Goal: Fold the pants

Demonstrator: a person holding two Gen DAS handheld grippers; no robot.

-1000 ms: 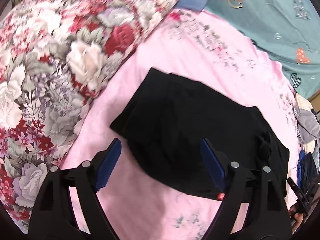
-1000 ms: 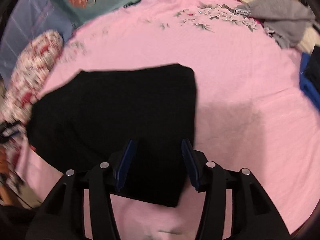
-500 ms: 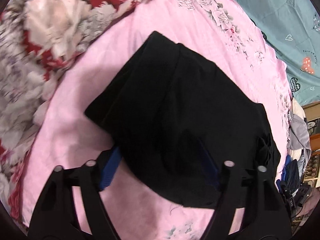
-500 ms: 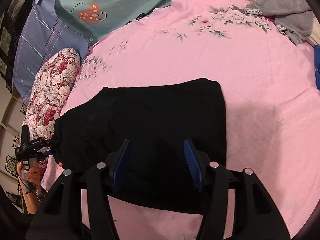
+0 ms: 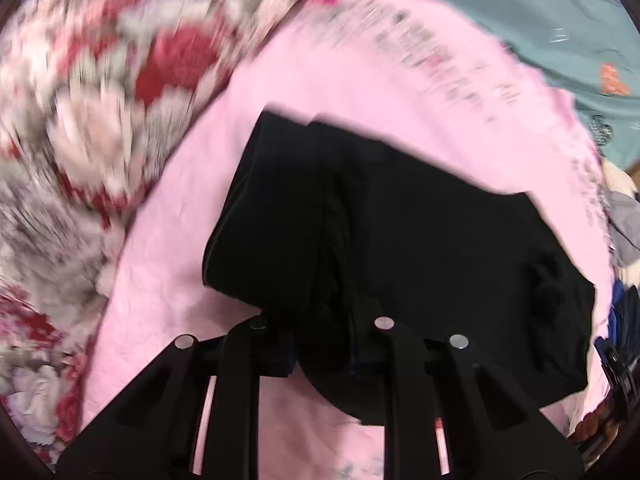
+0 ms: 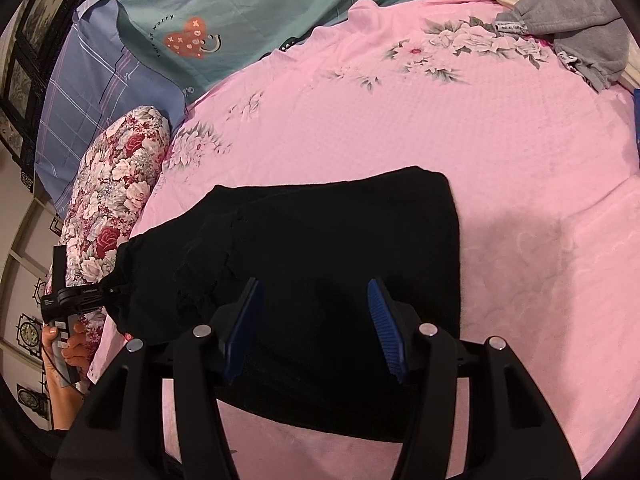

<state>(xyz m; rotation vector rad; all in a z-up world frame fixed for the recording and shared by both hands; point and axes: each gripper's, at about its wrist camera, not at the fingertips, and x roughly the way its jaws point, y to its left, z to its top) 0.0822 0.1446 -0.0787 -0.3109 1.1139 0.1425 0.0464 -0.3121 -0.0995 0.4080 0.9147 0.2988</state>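
Observation:
The black pants [image 5: 400, 232] lie folded in a thick rectangle on the pink bedsheet [image 5: 320, 80]. My left gripper [image 5: 324, 344] is shut on the near edge of the pants, with the cloth bunched between its fingers. In the right wrist view the pants [image 6: 320, 240] fill the middle, and the left gripper [image 6: 116, 290] shows at their far left corner, held by a hand. My right gripper [image 6: 316, 328] is open and empty, hovering over the near edge of the pants.
A floral red and white pillow [image 5: 100, 120] lies along the left of the bed and shows in the right wrist view [image 6: 112, 200]. A teal sheet [image 6: 280, 8] and blue pillow [image 6: 88, 92] lie at the back. Grey clothes [image 6: 580, 28] sit at the right.
My left gripper has closed on the near edge of the pants and the view is blurred by motion. My right gripper has stayed open over the pants.

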